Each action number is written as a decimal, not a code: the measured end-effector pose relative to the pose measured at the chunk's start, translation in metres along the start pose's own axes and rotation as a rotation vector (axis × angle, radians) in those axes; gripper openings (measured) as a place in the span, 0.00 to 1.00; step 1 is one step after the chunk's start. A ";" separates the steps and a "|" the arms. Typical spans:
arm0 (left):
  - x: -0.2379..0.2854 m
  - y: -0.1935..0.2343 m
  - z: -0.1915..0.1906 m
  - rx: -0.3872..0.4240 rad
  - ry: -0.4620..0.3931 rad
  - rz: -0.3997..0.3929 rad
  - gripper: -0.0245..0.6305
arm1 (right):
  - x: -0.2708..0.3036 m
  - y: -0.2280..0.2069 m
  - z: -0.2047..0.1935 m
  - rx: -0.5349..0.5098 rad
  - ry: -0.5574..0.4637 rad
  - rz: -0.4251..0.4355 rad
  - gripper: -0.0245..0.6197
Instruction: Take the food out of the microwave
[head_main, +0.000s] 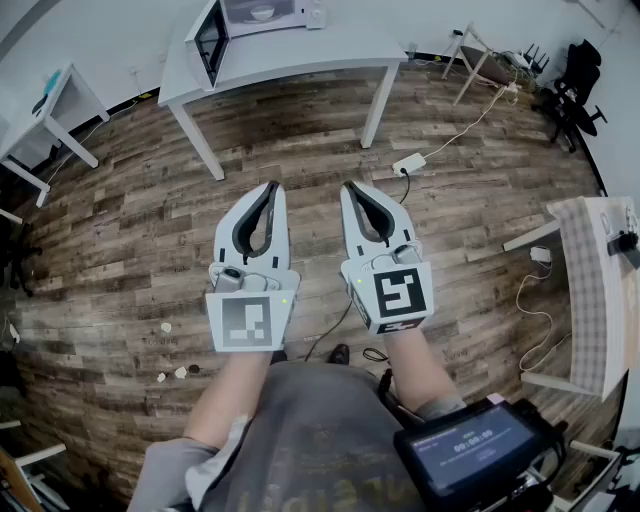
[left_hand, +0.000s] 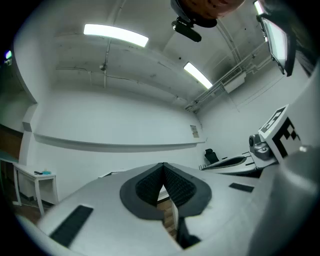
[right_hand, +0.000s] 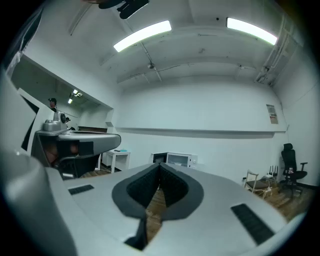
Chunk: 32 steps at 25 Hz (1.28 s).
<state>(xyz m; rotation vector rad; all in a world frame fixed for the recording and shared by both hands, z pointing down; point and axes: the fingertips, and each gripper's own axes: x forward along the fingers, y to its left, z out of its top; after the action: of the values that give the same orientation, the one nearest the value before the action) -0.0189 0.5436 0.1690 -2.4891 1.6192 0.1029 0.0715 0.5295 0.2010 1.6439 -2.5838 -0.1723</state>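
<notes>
Two closed, empty hand-held grippers (head_main: 271, 186) (head_main: 351, 186) hover facing the microwave (head_main: 310, 15).

Left tongs (head_main: 271, 186), right tongs (head_main: 350, 186) closed side by side, microwave (head_main: 262, 15) on white table (head_main: 300, 55)

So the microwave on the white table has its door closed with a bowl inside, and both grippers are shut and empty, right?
Not quite: the head view shows the microwave with its door swung open. The rest holds: it sits on the white table with a bowl inside, and the left gripper and right gripper are shut and empty.
</notes>
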 end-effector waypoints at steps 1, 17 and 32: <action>0.000 -0.001 0.000 0.003 -0.003 -0.001 0.05 | -0.001 -0.001 0.000 -0.004 0.001 0.001 0.05; -0.007 -0.030 -0.012 -0.002 0.007 0.053 0.05 | -0.023 -0.021 -0.017 0.033 0.002 0.058 0.05; 0.077 0.062 -0.066 -0.023 0.081 0.071 0.05 | 0.102 -0.031 -0.045 0.044 0.052 0.054 0.05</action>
<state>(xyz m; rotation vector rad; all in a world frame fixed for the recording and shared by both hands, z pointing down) -0.0461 0.4377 0.2154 -2.4833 1.7474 0.0303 0.0613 0.4216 0.2415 1.5687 -2.6078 -0.0692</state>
